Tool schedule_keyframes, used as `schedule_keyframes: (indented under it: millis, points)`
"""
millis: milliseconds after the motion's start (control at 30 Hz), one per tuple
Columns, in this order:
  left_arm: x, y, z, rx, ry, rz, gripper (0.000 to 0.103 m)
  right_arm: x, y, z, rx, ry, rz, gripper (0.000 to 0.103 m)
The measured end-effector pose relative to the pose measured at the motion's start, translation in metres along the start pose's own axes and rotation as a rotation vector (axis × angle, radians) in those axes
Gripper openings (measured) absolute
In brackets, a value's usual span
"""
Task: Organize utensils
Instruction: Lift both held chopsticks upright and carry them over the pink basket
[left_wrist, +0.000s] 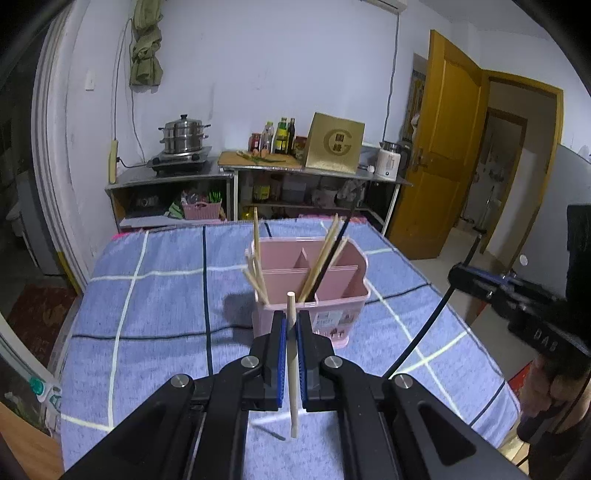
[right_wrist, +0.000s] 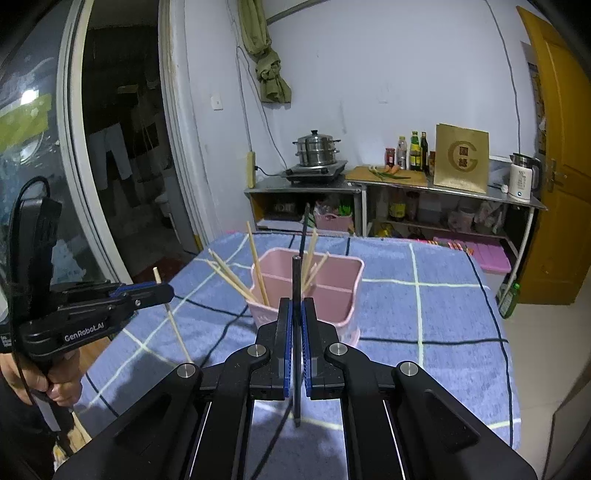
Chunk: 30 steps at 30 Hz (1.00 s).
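Left tool (left_wrist: 291, 323): clamped on a pale wooden chopstick (left_wrist: 291, 354), held near upright, its top end poking above the fingertips and its lower end hanging below them over the blue checked cloth (left_wrist: 147, 317).

Right tool (right_wrist: 296, 308): clamped on a black chopstick (right_wrist: 296, 332), likewise near upright (long axis vertical, slight lean at most).

Pink utensil caddy (left_wrist: 332, 295) stands straight ahead of both tools, just beyond the fingertips, on the cloth-covered desk. Divided into compartments. Wooden chopsticks (left_wrist: 258, 273) already lean in its left section as seen ahead of the left tool; more wooden ones plus one black stick (left_wrist: 332, 254) lean in the section to the right of that.

Key relation: both held sticks stand parallel to the caddy's opening axis, so the drop needs forward travel and a rise over the near rim, not a rotation. From the left tool the near rim sits just behind the chopstick's top end. Which tool is nearer the caddy cannot be told; both look close.

Judgement: the wooden stick likely belongs ahead-left, the black one ahead-right beside its match.
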<state>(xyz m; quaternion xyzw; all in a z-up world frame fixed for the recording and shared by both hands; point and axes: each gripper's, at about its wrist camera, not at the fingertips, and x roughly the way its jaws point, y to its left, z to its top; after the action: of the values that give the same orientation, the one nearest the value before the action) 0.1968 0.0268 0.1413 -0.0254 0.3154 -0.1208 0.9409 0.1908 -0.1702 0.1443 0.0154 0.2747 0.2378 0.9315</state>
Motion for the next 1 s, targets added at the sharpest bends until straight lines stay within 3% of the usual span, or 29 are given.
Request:
schedule_keyframes:
  millis: [600,1000]
  points:
    - [0.002,0.003,0.102,-0.002,-0.141,0.009,0.005,0.016,0.004,0.078,0.025,-0.147,0.032,0.004]
    - [0.047,0.011,0.121,-0.002,-0.14,0.007,0.005,0.047,-0.002,0.096,0.048,-0.164,0.039,0.004]
